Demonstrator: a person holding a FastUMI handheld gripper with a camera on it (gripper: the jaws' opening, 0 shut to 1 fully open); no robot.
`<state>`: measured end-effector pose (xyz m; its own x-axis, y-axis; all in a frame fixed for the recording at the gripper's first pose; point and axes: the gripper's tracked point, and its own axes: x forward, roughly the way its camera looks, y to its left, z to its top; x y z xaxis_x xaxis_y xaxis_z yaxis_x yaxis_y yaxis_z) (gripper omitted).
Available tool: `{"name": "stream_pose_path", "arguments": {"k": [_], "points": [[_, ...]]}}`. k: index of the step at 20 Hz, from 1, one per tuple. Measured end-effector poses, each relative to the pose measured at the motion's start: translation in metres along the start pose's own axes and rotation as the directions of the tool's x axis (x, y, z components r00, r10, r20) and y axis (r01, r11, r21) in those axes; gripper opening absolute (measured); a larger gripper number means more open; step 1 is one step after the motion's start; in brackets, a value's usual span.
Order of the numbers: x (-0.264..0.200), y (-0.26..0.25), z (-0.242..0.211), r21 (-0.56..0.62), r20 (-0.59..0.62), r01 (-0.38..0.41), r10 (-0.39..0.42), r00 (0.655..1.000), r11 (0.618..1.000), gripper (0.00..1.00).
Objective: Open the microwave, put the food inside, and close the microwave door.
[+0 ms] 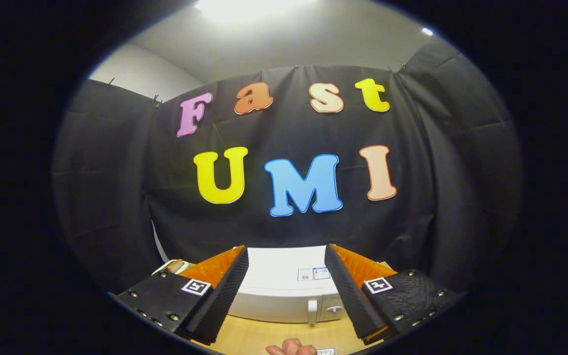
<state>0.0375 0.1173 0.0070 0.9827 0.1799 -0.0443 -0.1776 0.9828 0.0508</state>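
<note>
Fingertips of a hand (291, 348) lie below hand-held gripper (286, 276), spread before shut microwave (284, 296).

Your gripper (286, 276) holds its fingers wide apart with nothing between them. Beyond and below them the microwave (284, 291) sits on the table (254, 337), door shut, its handle (312, 311) nearer your right finger. A plate (173, 266) with food lies beyond your left finger, beside the microwave.
</note>
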Motion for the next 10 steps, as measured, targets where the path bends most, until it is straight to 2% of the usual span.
{"name": "stream_pose_path", "arguments": {"k": [5,10], "points": [[-0.010,-0.009,0.030,0.014,0.049,0.023,-0.024,0.999,1.000,0.97],[-0.014,-0.020,0.032,0.024,0.051,0.042,-0.043,0.998,0.999,0.97]]}}
